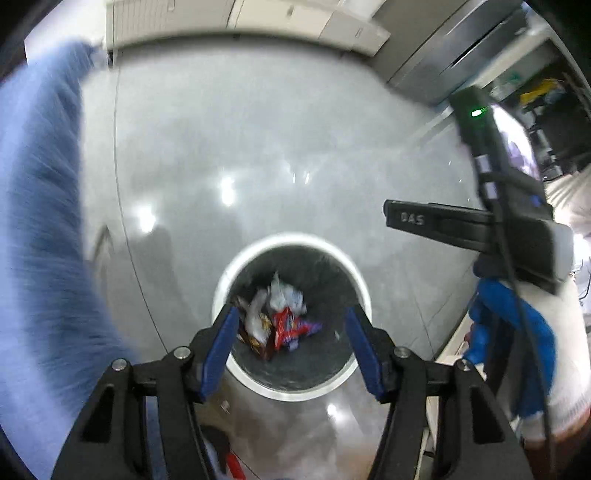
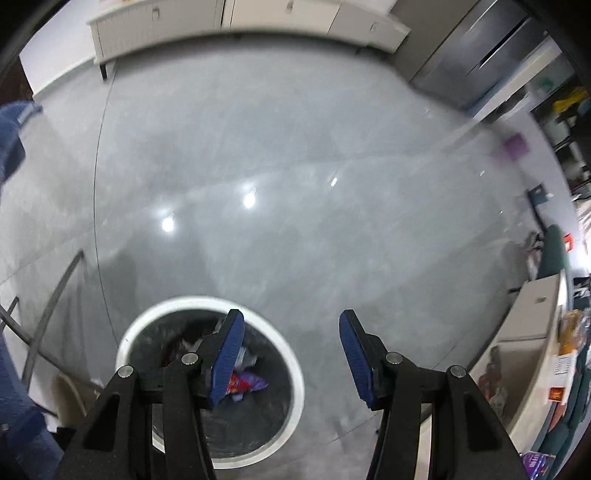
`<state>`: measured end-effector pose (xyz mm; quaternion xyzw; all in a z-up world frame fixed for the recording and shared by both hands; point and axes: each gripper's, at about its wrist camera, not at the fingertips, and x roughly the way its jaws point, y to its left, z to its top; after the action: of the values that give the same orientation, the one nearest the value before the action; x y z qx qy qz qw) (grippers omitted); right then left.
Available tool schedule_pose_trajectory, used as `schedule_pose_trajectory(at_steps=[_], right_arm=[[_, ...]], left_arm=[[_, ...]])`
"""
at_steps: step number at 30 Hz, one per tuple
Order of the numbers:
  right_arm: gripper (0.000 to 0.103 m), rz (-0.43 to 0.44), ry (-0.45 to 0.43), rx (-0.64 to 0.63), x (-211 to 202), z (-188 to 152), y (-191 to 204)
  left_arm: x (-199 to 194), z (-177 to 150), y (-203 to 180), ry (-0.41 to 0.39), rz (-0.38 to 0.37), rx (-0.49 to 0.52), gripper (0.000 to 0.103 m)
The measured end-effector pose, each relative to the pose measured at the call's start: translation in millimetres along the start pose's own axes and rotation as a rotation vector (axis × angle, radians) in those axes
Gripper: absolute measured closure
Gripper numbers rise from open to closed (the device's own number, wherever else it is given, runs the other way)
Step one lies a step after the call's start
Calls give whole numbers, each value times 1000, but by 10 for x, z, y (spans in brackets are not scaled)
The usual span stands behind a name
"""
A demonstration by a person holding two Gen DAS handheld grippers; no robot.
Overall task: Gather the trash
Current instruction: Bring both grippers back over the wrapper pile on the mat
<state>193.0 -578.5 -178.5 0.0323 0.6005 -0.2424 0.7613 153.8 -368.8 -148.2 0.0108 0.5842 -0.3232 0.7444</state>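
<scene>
A round bin with a white rim (image 1: 291, 240) stands on the grey floor below me and holds several crumpled wrappers (image 1: 280, 321), red, white and brown. My left gripper (image 1: 291, 312) hangs straight above the bin's mouth, open, with nothing between its blue pads. In the right wrist view the same bin rim (image 2: 288, 354) lies lower left, with red and purple wrappers (image 2: 247, 384) inside. My right gripper (image 2: 291, 317) is open and empty too. Its left finger is over the bin and its right finger over bare floor.
A blurred blue sleeve (image 1: 40, 221) fills the left side. A blue-gloved hand (image 1: 509, 325) holds the other tool at the right. White cabinets (image 2: 240, 18) and a steel fridge (image 2: 472, 55) line the far wall. A counter (image 2: 532, 332) with packets stands at the right, and a metal frame (image 2: 55, 295) at the left.
</scene>
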Motion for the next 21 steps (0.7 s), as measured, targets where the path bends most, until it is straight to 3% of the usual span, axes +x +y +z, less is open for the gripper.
schedule_pose_trajectory(at_steps=[4, 12, 17, 21], right_arm=[[48, -19, -92, -72, -533, -35, 291], [41, 163, -280, -196, -1463, -561, 1389], [30, 215, -389, -281, -1884, -890, 2069], [27, 254, -478, -328, -2177, -1164, 2472]], left_arm=[[-550, -124, 171, -70, -25, 28, 45], [-1627, -682, 923, -338, 212, 92, 44], [-2130, -1109, 1679, -459, 355, -6, 44], [-2363, -1408, 2281, -511, 442, -123, 44]])
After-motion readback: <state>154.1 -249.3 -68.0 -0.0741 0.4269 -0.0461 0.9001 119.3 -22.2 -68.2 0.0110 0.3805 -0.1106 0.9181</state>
